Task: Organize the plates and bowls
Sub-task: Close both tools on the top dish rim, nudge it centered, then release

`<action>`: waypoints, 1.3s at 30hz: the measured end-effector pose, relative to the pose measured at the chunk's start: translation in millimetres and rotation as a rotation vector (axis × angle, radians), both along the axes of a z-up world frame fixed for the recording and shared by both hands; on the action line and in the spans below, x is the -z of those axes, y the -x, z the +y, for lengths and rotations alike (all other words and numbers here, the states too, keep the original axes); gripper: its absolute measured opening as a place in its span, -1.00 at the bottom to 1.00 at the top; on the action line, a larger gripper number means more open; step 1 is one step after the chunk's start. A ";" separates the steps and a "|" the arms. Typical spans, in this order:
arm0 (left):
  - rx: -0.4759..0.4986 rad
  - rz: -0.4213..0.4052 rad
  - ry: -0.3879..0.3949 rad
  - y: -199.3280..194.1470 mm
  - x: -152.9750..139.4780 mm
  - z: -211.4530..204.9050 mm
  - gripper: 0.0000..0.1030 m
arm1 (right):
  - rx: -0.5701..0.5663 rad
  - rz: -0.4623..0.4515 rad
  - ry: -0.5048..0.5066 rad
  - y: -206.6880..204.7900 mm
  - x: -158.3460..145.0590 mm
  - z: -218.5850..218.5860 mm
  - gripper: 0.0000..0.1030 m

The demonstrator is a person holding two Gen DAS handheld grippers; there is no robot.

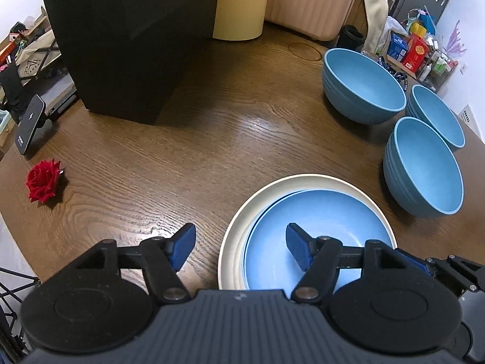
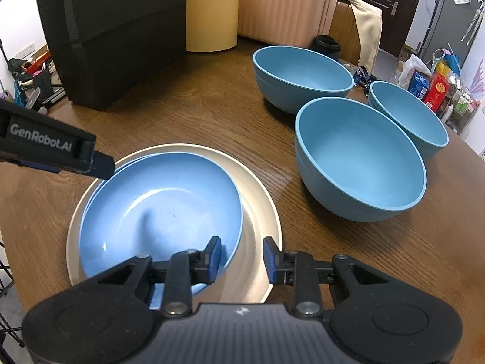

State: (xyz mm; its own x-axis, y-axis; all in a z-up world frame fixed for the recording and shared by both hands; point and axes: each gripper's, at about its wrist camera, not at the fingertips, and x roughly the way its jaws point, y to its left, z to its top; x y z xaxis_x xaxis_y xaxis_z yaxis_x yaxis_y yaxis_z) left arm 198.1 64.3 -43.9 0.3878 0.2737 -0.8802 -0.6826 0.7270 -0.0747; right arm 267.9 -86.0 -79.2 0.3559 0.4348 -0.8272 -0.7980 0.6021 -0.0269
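Note:
A blue deep plate (image 1: 321,218) (image 2: 157,212) lies in a wide cream plate (image 1: 239,221) (image 2: 257,200), with a second blue rim showing under it. My left gripper (image 1: 241,247) is open and straddles the stack's left edge, one pad over the table, the other over the blue plate. One of its fingers (image 2: 100,165) reaches in over that edge. My right gripper (image 2: 242,259) is open at the stack's right side, left pad inside the blue rim, right pad over the cream plate. Three blue bowls (image 1: 363,88) (image 1: 436,115) (image 1: 424,166) stand to the right.
The same bowls (image 2: 303,72) (image 2: 406,112) (image 2: 360,157) sit close together near the round wooden table's right edge (image 2: 454,200). At the back stand a black box (image 1: 121,36), a yellow canister (image 1: 239,9) and a pink suitcase (image 1: 309,3). A red rose (image 1: 42,182) lies at left.

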 end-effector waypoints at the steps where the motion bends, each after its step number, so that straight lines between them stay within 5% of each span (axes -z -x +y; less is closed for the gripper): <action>1: 0.002 0.004 0.000 -1.4 1.2 0.3 0.31 | 0.001 0.003 -0.002 -0.2 0.5 0.5 -0.54; 14: 0.051 0.046 0.044 -2.0 16.7 -5.3 -0.14 | 0.036 0.021 -0.074 4.8 -24.7 -10.0 -0.54; 16: 0.057 0.051 0.049 -3.8 19.6 -6.1 -0.28 | 0.029 0.023 -0.064 5.5 -23.0 -8.6 -0.82; 20: 0.069 0.050 0.080 -4.8 24.9 -6.0 -0.51 | 0.035 0.025 -0.068 4.8 -19.1 -8.5 -0.93; 35: 0.055 0.060 0.114 -3.0 32.6 2.2 -0.65 | 0.059 0.031 -0.087 1.7 -12.3 -7.5 -0.93; 39: 0.055 0.045 0.095 -1.3 22.8 2.6 -0.55 | 0.100 0.073 -0.104 -3.3 -17.7 -11.2 -0.73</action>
State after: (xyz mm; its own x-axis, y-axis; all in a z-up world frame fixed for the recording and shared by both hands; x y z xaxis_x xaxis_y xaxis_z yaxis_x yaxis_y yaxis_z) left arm 199.5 66.9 -66.7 0.3595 0.1672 -0.9181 -0.6462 0.7543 -0.1156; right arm 271.2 -97.3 -61.4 0.3419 0.4851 -0.8048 -0.7316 0.6749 0.0960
